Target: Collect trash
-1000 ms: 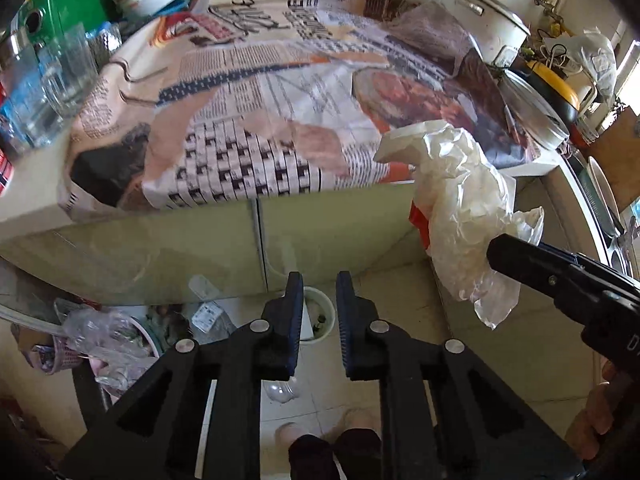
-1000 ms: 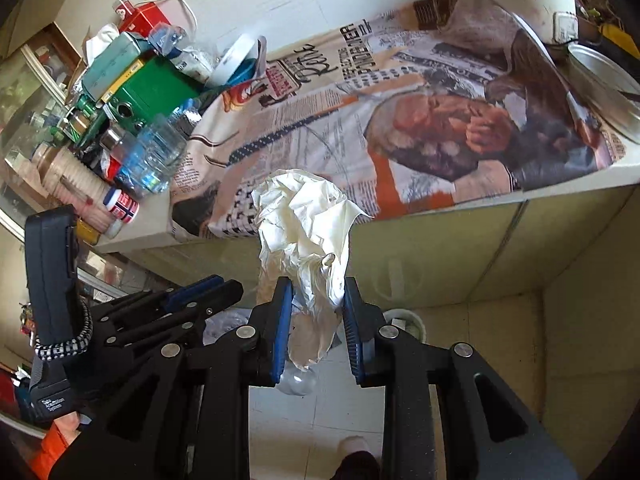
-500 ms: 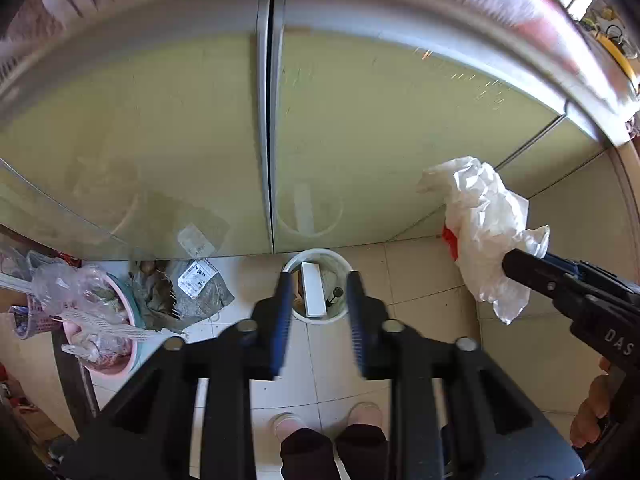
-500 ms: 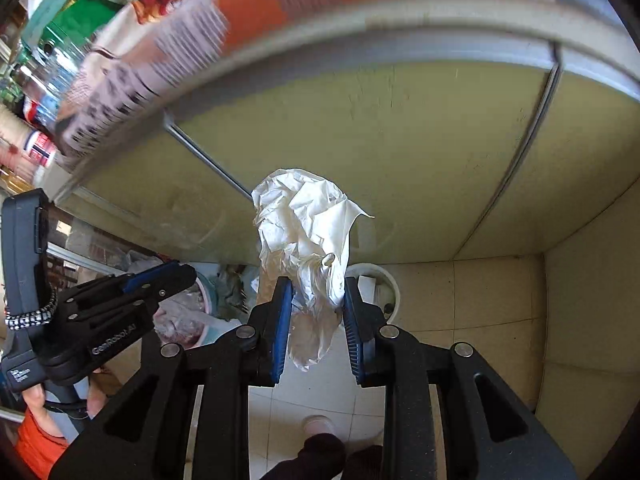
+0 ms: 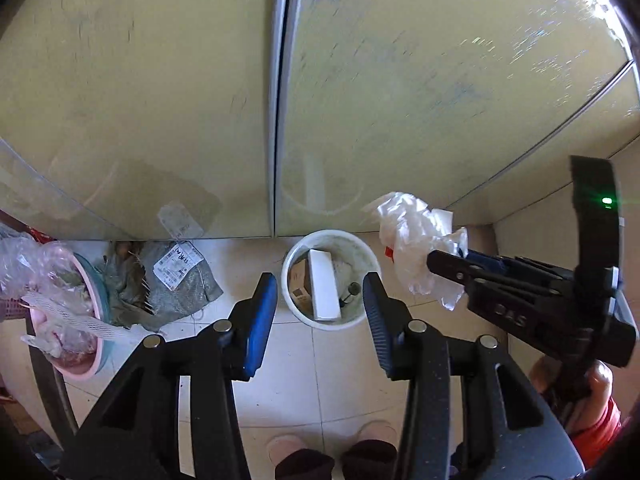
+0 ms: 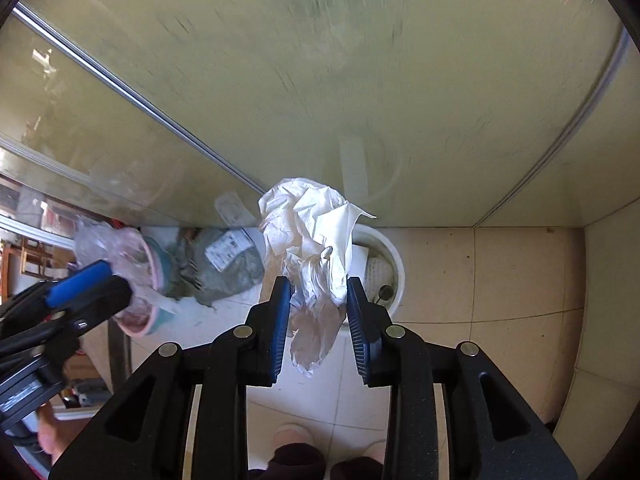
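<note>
Crumpled bag (image 6: 316, 240) in right hand-held gripper (image 6: 316, 300) hides bin (image 6: 394, 264).

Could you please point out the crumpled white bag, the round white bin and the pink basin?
crumpled white bag (image 6: 316, 236): right wrist view, upper folds.
round white bin (image 5: 370, 254): left wrist view, right rim.
pink basin (image 5: 86, 364): left wrist view, lower rim.

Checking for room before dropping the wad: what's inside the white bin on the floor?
The white bin holds a long white box, a brown carton beside it and a small dark item. Whatever lies beneath them is hidden.
</note>
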Tool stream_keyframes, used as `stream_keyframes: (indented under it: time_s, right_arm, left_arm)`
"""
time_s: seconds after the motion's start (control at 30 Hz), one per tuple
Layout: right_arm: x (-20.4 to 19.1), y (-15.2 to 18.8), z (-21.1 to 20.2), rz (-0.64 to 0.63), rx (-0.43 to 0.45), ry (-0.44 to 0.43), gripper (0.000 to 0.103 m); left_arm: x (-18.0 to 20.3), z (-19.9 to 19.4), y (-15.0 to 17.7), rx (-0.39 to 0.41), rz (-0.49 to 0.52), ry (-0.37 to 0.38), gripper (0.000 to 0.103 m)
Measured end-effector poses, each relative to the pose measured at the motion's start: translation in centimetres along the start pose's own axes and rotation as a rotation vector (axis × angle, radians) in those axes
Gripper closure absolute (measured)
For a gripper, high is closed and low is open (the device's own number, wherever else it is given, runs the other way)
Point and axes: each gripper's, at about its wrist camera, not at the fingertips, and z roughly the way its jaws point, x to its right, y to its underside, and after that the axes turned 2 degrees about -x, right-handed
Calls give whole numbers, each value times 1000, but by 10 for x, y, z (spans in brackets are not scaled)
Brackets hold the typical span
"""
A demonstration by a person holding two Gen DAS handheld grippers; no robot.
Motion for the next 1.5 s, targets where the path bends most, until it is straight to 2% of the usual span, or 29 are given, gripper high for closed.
stream_keyframes:
  time_s: [0.17,0.3,0.43,0.57,0.73,0.87,1.0,1.2,1.37,1.47,1.5]
  right_arm:
    - [-4,-6,36,-32,-38,-4,73]
    - [-6,-7,41,-59,-36,-5,69]
    - [-3,-7,18,-64,-15,-28,69]
    - [-3,-9,-49,-57,33,-58,69]
    - [-17,-13,-158,-74,130,-44,69]
    - [-36,-11,-261,-104,228,-46,69]
    - [-64,-4,-377,-155,358,-54,68]
    - [-109,27,-525,-229,600,-24,62]
    - [-145,61,-599,-239,790,0,57]
    - [-160,81,-626,-225,864,13,53]
    - [-164,87,-631,-220,880,17,47]
  left_arm:
    - [-10,20,0,12,-36,0,59]
    - [-11,23,0,20,-53,-4,59]
    - [-3,4,-4,22,-50,-20,59]
    - [12,-38,-9,36,-37,-29,59]
    - [44,-127,-21,98,-10,-39,59]
    - [71,-217,-30,183,-9,-5,59]
    - [100,-320,-33,305,-1,12,59]
    - [136,-471,-18,538,41,29,46]
    - [142,-559,8,687,90,32,41]
    - [142,-596,26,745,106,36,26]
    - [140,-608,32,759,105,36,17]
